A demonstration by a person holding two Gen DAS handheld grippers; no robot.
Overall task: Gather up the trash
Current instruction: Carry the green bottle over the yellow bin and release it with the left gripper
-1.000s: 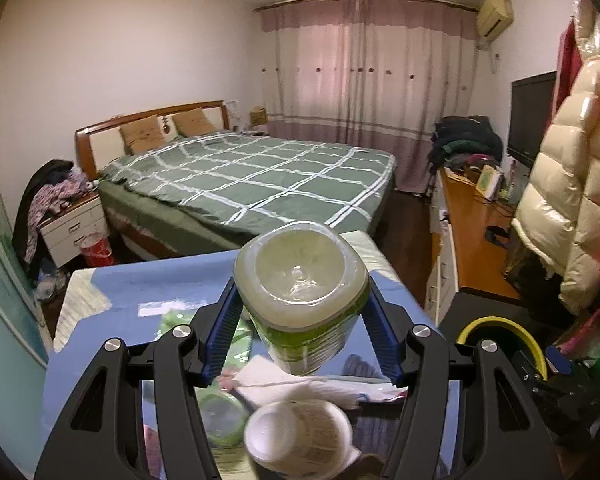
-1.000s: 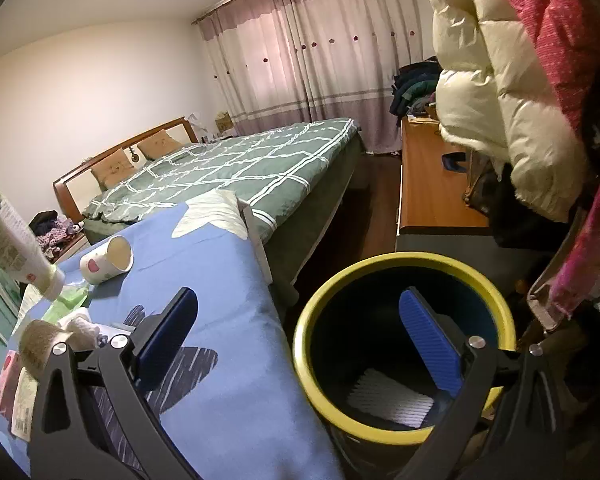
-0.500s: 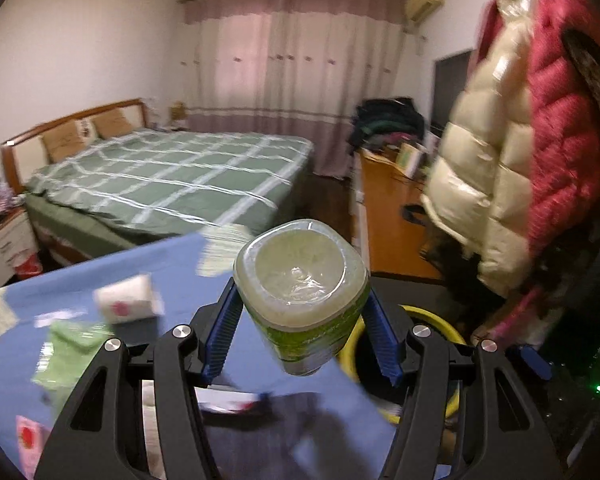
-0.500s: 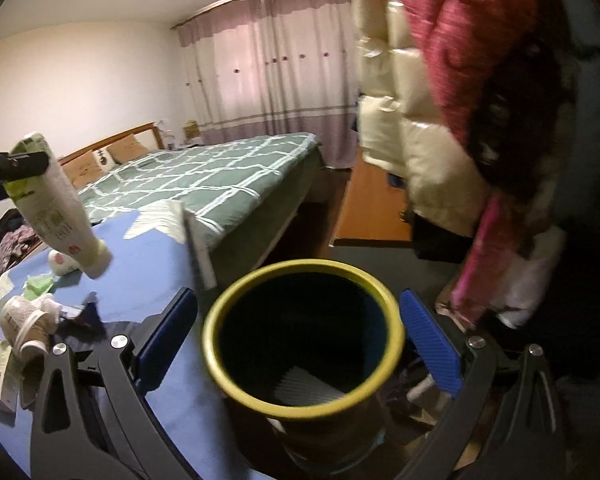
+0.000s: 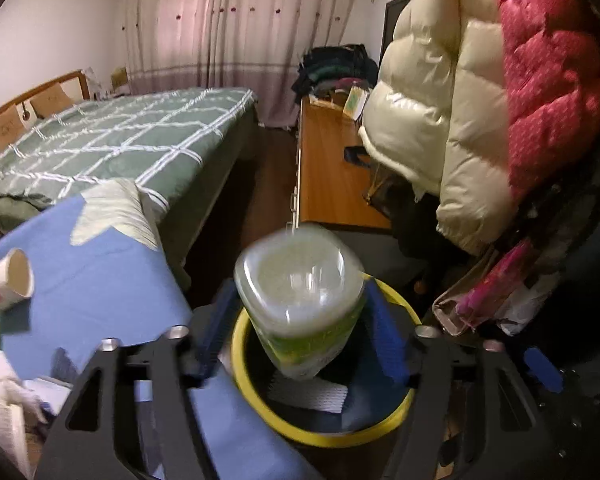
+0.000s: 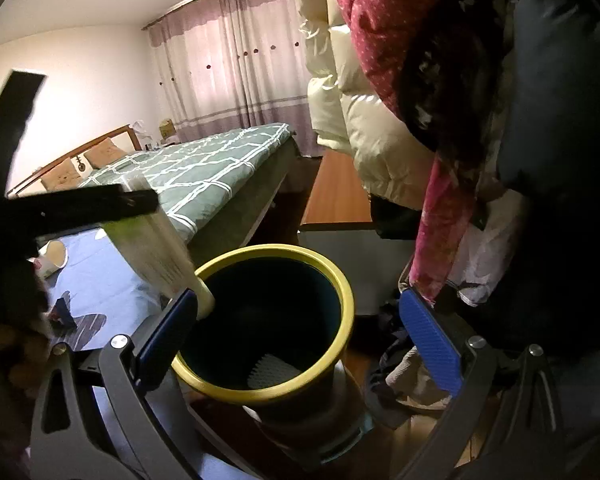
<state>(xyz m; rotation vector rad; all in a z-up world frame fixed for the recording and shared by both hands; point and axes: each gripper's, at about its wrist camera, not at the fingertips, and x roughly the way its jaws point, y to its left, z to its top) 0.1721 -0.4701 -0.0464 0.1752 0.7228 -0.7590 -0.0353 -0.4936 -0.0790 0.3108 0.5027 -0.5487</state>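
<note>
The left gripper (image 5: 300, 332) is opening, its pads clear of the green bottle (image 5: 300, 300) (blurred) above the yellow-rimmed bin (image 6: 276, 320); the right gripper (image 6: 300, 336) stands apart, empty.

A home bedroom: a made bed (image 5: 112, 140) with checked green quilt, drawn curtains (image 5: 236, 28), hanging puffer jackets (image 5: 440, 120).

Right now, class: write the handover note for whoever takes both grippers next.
Left gripper: jaws opening, green-and-white bottle between them, cap down over the yellow-rimmed bin.
Right gripper: open, empty, either side of the bin.
Done: a white piece lies in the bin.
Left: the bottle's drop; the paper cup and other litter on the blue table.
</note>
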